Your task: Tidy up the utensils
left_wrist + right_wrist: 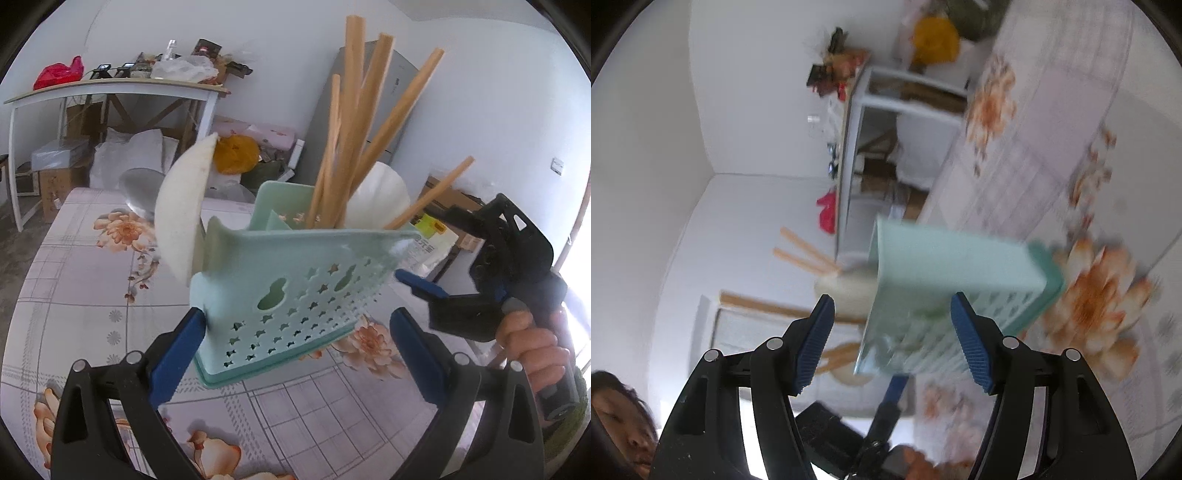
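Note:
A mint-green perforated utensil holder point(295, 280) stands tilted on the floral tablecloth point(74, 295), with wooden chopsticks point(354, 122) and white spoons point(181, 206) sticking out of it. My left gripper point(295, 350) is open, its blue fingers on either side of the holder's lower part, the left pad touching its corner. My right gripper point(417, 295) shows at the holder's right edge. In the right wrist view the right gripper point(892, 339) is open and empty, with the blurred holder point(960, 273) just ahead.
A white table point(110, 88) with bags and clutter stands at the back. Boxes and bags lie behind the tablecloth's far edge. A grey fridge point(369, 110) stands behind the holder. The person's hand point(532, 343) holds the right gripper's handle.

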`<state>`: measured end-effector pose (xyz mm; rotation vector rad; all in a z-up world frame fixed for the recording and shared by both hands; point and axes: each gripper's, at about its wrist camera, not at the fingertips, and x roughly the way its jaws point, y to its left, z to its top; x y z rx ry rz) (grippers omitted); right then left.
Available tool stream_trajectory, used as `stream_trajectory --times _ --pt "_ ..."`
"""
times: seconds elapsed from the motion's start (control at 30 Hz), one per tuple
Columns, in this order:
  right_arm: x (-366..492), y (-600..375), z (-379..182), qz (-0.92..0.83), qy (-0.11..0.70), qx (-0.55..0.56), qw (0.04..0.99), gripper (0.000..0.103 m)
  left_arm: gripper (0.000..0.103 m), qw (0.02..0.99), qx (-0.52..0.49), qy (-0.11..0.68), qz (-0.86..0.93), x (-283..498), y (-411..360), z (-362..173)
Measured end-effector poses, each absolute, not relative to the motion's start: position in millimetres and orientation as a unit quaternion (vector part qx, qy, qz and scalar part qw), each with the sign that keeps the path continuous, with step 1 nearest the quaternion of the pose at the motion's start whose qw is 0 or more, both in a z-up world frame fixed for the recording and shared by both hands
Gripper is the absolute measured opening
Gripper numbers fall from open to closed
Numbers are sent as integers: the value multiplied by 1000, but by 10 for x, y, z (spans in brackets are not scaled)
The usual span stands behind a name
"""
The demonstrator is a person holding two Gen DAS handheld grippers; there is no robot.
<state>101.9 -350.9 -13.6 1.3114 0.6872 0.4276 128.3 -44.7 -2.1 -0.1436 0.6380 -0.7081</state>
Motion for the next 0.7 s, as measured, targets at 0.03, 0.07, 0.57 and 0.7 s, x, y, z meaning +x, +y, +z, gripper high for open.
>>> stream_trajectory --times 0.03,0.07,0.57,0.7 --pt "1005 -3485 -122 188 314 586 723 63 97 885 -66 306 -344 1262 -442 -17" --pt "992 -3483 -97 180 313 577 732 63 97 885 -65 305 -347 1249 -424 -14" --pt "1473 -3682 125 132 327 487 799 63 97 891 -82 298 -333 1317 -360 6" --pt "1602 -3485 37 131 370 464 794 56 97 889 -79 299 -337 1361 -405 9"
